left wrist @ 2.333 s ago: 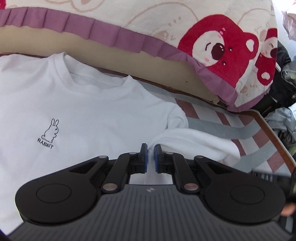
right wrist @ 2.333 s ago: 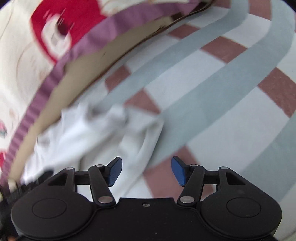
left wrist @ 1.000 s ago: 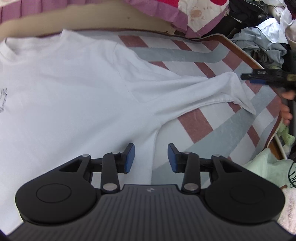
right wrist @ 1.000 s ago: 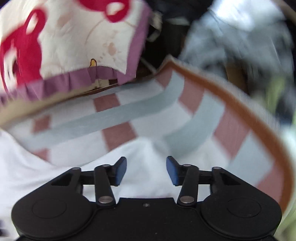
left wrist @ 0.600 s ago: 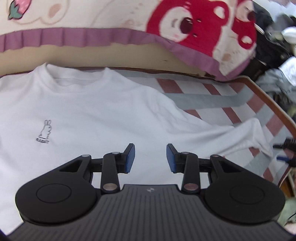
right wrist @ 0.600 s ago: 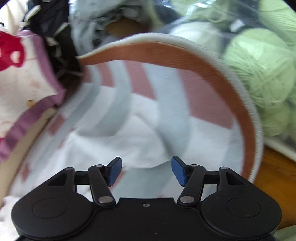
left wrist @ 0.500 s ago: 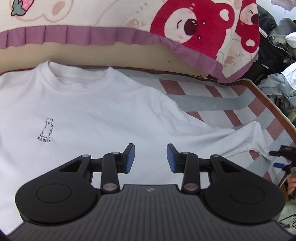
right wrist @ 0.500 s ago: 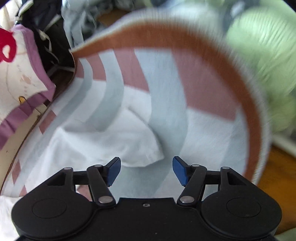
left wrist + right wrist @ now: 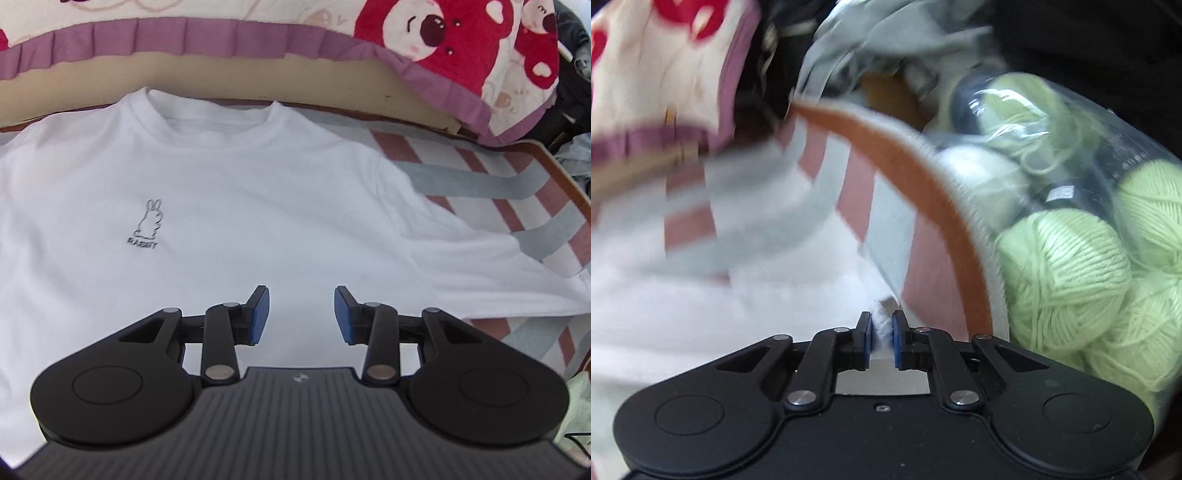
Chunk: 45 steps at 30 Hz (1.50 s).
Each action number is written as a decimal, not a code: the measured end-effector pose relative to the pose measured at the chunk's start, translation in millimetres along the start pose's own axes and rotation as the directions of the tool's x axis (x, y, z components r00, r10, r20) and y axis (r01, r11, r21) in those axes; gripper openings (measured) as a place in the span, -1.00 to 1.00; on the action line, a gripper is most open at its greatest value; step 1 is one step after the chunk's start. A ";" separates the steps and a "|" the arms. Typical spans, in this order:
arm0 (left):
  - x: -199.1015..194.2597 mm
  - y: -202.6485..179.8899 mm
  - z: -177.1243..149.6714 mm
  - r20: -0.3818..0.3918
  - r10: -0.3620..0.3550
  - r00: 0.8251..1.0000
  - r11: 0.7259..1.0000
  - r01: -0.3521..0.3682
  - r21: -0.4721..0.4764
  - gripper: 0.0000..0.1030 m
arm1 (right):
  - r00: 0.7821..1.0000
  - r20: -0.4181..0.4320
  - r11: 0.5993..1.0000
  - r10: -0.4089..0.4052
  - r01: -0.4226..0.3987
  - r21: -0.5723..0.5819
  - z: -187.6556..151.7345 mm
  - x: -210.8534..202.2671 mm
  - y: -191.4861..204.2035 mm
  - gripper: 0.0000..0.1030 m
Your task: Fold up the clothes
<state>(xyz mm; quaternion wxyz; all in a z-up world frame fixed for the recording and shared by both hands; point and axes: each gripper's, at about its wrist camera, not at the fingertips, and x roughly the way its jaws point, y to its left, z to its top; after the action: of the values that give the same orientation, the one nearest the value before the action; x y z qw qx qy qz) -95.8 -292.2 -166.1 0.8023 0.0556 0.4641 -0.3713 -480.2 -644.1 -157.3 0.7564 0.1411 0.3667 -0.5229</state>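
The white t-shirt (image 9: 229, 206) lies flat, front up, on the striped blanket (image 9: 480, 177) (little rabbit print on the chest). The left claw (image 9: 301, 314) hangs over it with jaws apart and nothing between them. The right claw (image 9: 882, 338) has just snapped closed on the sleeve tip (image 9: 882, 325), right by a bag of green yarn (image 9: 1071, 266).

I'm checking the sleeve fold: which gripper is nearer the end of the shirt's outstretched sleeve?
Right. The right gripper is clamped on the sleeve end; the left gripper hovers open over the shirt's body.

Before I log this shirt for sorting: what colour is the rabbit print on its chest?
Black outline on the white T-shirt, rabbit print; clearest in the left wrist view.
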 end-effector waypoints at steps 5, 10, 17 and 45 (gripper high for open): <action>-1.4 4.5 -1.5 -0.005 0.011 1.000 1.000 -0.011 -0.003 -0.22 | 0.995 0.060 0.991 -0.077 0.083 -0.104 15.4 -41.2 49.1 -0.43; 1.1 6.8 -3.5 -0.032 0.017 0.999 1.000 -0.017 -0.010 -0.20 | 0.957 0.129 0.957 0.260 -0.237 -0.167 58.8 -87.4 125.5 0.12; -18.2 30.2 3.8 0.030 0.029 0.999 0.998 -0.027 -0.052 -0.20 | 0.701 0.016 0.692 0.713 -0.699 -0.182 84.3 -80.5 294.1 0.12; -12.4 267.5 118.9 0.218 0.302 0.928 0.953 -0.294 -0.069 0.03 | 0.843 0.041 0.797 0.536 -0.489 -0.354 39.9 15.6 383.5 -0.96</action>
<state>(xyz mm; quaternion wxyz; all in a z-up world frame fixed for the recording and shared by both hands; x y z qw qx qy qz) 157.4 -145.0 -157.6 0.8979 0.0687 0.3622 -0.2407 -117.9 -520.1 -205.8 0.9061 0.0700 0.3429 -0.2378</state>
